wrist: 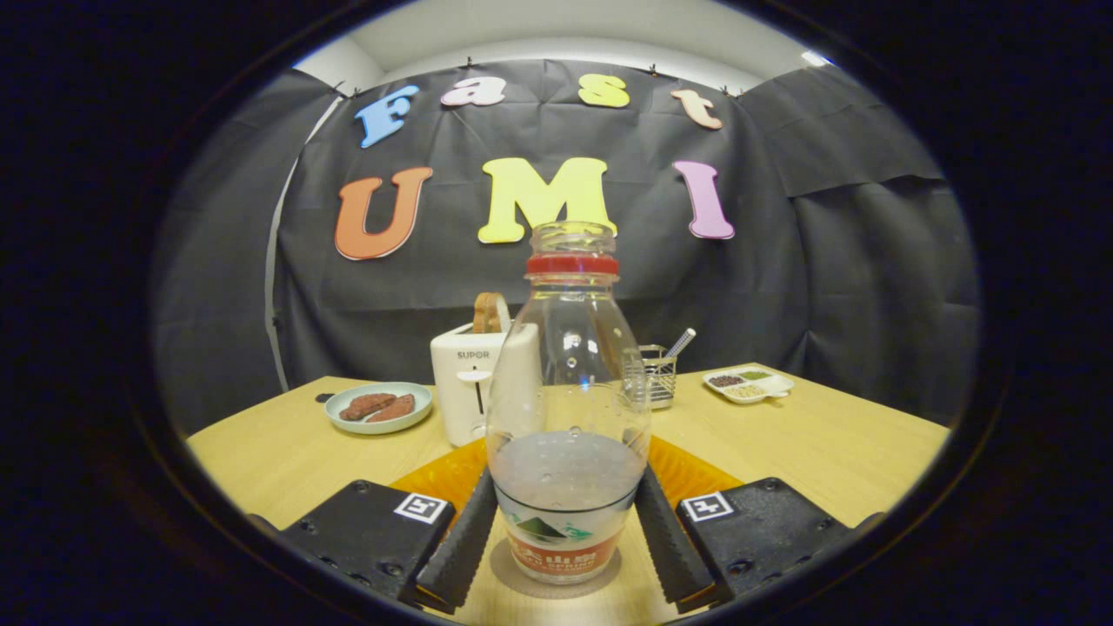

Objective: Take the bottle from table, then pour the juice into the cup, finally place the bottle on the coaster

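A clear plastic bottle [567, 391] with a red neck ring and no cap stands upright between my fingers. Pale liquid fills its lower part, above a printed label. Its base rests on a round pale coaster [600, 574] lying on the wooden table [817, 443]. My gripper [567, 482] is shut on the bottle, with one finger [465, 539] against its left side and the other against its right side. Just beyond the bottle lies a flat orange thing [439, 474], mostly hidden by the bottle and the fingers.
A white toaster [474, 382] holding a bread slice stands behind the bottle to the left. Left of it sits a pale green plate [379, 407] with food. A wire basket [656, 378] and a white divided dish [748, 384] are at the back right.
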The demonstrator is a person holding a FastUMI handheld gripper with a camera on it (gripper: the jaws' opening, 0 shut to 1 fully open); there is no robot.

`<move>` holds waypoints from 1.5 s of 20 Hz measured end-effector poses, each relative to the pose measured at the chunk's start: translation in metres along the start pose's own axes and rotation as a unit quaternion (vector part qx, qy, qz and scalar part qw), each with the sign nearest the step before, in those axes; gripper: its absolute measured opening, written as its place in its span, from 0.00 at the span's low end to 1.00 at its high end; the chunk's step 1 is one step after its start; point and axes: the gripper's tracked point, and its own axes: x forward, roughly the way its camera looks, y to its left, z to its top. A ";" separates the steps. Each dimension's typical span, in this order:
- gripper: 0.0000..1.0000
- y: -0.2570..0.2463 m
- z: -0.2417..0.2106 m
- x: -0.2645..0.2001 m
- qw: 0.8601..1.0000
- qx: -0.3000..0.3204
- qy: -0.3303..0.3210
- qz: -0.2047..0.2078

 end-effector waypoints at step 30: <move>1.00 0.003 0.100 -0.071 0.998 0.026 -0.046 0.035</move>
